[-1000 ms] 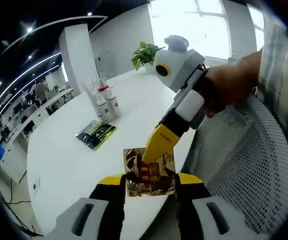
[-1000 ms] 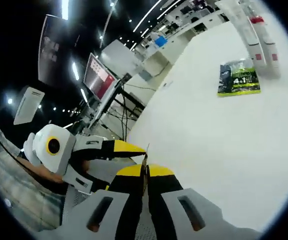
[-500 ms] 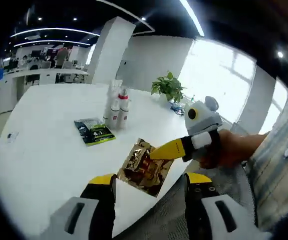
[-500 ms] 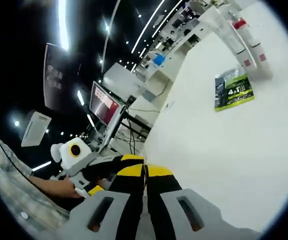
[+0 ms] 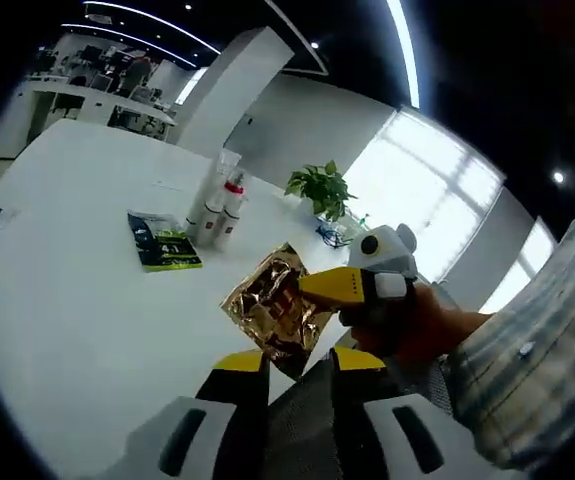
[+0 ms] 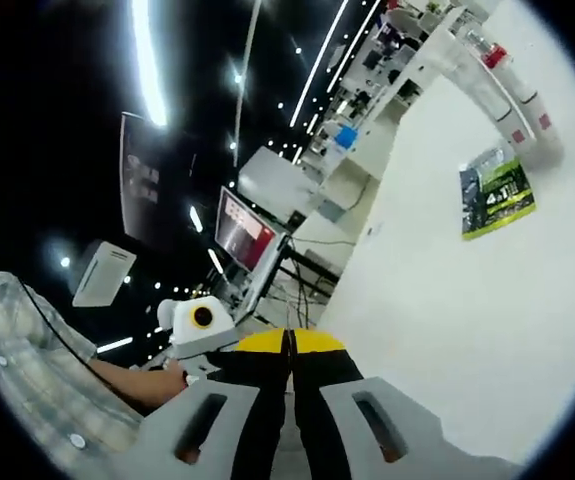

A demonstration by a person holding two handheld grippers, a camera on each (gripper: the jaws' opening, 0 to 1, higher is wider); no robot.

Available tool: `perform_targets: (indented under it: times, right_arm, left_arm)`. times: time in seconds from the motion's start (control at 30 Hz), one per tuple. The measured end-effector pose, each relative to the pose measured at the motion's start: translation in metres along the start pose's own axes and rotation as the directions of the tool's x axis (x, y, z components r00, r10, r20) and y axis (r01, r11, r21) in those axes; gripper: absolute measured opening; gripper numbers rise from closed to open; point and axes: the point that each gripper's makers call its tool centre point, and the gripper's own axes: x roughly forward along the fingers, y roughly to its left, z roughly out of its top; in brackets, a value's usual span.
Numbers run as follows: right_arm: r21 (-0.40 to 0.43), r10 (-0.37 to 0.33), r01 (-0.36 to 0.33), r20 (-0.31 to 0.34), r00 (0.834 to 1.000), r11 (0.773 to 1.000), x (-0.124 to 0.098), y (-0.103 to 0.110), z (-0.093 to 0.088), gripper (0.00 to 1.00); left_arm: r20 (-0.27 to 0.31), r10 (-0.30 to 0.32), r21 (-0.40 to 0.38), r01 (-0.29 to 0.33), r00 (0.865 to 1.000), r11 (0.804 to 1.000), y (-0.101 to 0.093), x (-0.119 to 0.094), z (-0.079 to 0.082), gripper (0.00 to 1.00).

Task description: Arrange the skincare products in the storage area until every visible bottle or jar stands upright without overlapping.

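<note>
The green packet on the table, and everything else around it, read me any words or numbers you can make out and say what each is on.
"4.1": large white figures on the green packet, as best they read.
Smaller print on the green packet: too small to read.
Bottles: red marks, no legible text.
Gold foil pouch held by the right tongs: print blurred, unreadable.
Red and white screen: unreadable.

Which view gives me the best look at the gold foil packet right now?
The left gripper view: the gold foil packet is lit and face-on above the table, pinched at one edge by the right gripper. In the right gripper view it sits edge-on between that gripper's shut jaws, barely a sliver.
</note>
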Motion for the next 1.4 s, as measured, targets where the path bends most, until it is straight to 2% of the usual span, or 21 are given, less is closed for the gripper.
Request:
perform_targets:
  times: [0.1, 0.27, 0.37, 0.4, 0.47, 0.53, 0.63, 0.8, 0.87, 0.9, 1.0, 1.03, 1.07, 1.1, 1.17, 1.2, 1.23, 1.27, 1.33, 1.37, 1.4]
  right_arm:
    - [0.013, -0.003, 0.003, 0.003, 1.0, 1.0, 0.0, -0.001, 0.0, 0.0]
    - [0.009, -0.006, 0.006, 0.003, 1.0, 1.0, 0.001, 0.0, -0.002, 0.0]
    - [0.006, -0.013, 0.013, 0.001, 1.0, 1.0, 0.001, -0.002, -0.002, 0.0]
    - [0.005, -0.021, 0.021, -0.012, 1.0, 1.0, 0.001, -0.003, -0.005, 0.0]
    - [-0.003, -0.018, 0.018, -0.021, 1.0, 1.0, 0.003, -0.003, -0.006, 0.0]
    - [-0.018, -0.015, 0.014, -0.038, 0.999, 1.0, 0.005, -0.001, -0.01, 0.0]
    - [-0.055, -0.035, 0.031, -0.068, 0.997, 0.998, 0.006, -0.003, -0.015, 0.0]
    - [-0.048, -0.041, 0.037, -0.072, 0.997, 0.998, 0.007, -0.005, -0.015, 0.05]
    - [-0.165, -0.063, 0.05, -0.078, 0.995, 0.985, 0.007, -0.003, -0.014, 0.11]
    - [-0.22, -0.103, 0.085, -0.07, 0.992, 0.972, 0.006, -0.005, -0.012, 0.18]
    - [-0.315, -0.19, 0.151, -0.096, 0.977, 0.937, 0.0, -0.008, -0.015, 0.36]
    - [-0.374, -0.246, 0.19, -0.106, 0.964, 0.908, -0.005, -0.012, -0.016, 0.39]
    - [-0.397, -0.295, 0.227, -0.118, 0.948, 0.889, -0.009, -0.016, -0.018, 0.4]
    - [-0.439, -0.357, 0.259, -0.157, 0.921, 0.86, -0.016, -0.023, -0.024, 0.4]
    - [-0.538, -0.408, 0.258, -0.179, 0.895, 0.802, -0.022, -0.028, -0.027, 0.39]
    - [-0.599, -0.45, 0.27, -0.171, 0.877, 0.754, -0.027, -0.034, -0.025, 0.39]
    - [-0.608, -0.47, 0.279, -0.178, 0.864, 0.743, -0.031, -0.036, -0.027, 0.4]
    - [-0.6, -0.482, 0.287, -0.189, 0.856, 0.746, -0.034, -0.037, -0.028, 0.4]
    - [-0.575, -0.47, 0.292, -0.187, 0.862, 0.764, -0.037, -0.035, -0.027, 0.47]
    - [-0.545, -0.463, 0.304, -0.181, 0.868, 0.782, -0.037, -0.034, -0.025, 0.49]
    - [-0.534, -0.445, 0.295, -0.174, 0.879, 0.792, -0.039, -0.031, -0.022, 0.48]
  left_arm:
    - [0.024, 0.011, -0.033, -0.011, 1.0, 0.999, 0.004, -0.003, 0.005, 0.11]
    - [0.046, 0.031, -0.055, -0.028, 0.998, 0.998, 0.008, -0.008, 0.008, 0.07]
    - [0.096, -0.005, -0.139, 0.019, 0.995, 0.99, 0.005, -0.012, 0.017, 0.01]
    - [0.122, -0.016, -0.173, 0.037, 0.992, 0.984, 0.006, -0.014, 0.022, 0.01]
    - [0.168, 0.0, -0.202, 0.034, 0.986, 0.979, 0.009, -0.02, 0.03, 0.01]
    - [0.19, -0.001, -0.228, 0.045, 0.982, 0.973, 0.012, -0.024, 0.034, 0.01]
    - [0.179, 0.006, -0.236, 0.037, 0.984, 0.971, 0.013, -0.024, 0.032, 0.01]
    - [0.191, 0.0, -0.252, 0.049, 0.982, 0.966, 0.012, -0.022, 0.034, 0.0]
    - [0.199, 0.002, -0.267, 0.053, 0.98, 0.962, 0.014, -0.023, 0.035, 0.0]
    - [0.202, 0.017, -0.276, 0.04, 0.979, 0.96, 0.017, -0.024, 0.035, 0.0]
    - [0.216, 0.04, -0.319, 0.032, 0.976, 0.947, 0.024, -0.024, 0.038, 0.0]
    - [0.221, 0.049, -0.335, 0.029, 0.974, 0.942, 0.026, -0.025, 0.039, 0.0]
    - [0.227, 0.055, -0.35, 0.029, 0.972, 0.936, 0.026, -0.024, 0.04, 0.0]
    - [0.254, 0.068, -0.396, 0.04, 0.965, 0.918, 0.028, -0.023, 0.043, 0.0]
    - [0.262, 0.072, -0.419, 0.047, 0.962, 0.907, 0.031, -0.022, 0.044, 0.01]
    - [0.263, 0.076, -0.431, 0.047, 0.962, 0.901, 0.033, -0.02, 0.043, 0.01]
    - [0.262, 0.077, -0.437, 0.047, 0.962, 0.898, 0.034, -0.018, 0.043, 0.01]
    - [0.26, 0.081, -0.439, 0.043, 0.962, 0.897, 0.037, -0.017, 0.043, 0.01]
    - [0.25, 0.084, -0.451, 0.039, 0.965, 0.892, 0.038, -0.013, 0.042, 0.01]
    - [0.249, 0.087, -0.455, 0.037, 0.965, 0.889, 0.038, -0.011, 0.041, 0.01]
    - [0.249, 0.09, -0.465, 0.038, 0.964, 0.885, 0.037, -0.01, 0.042, 0.01]
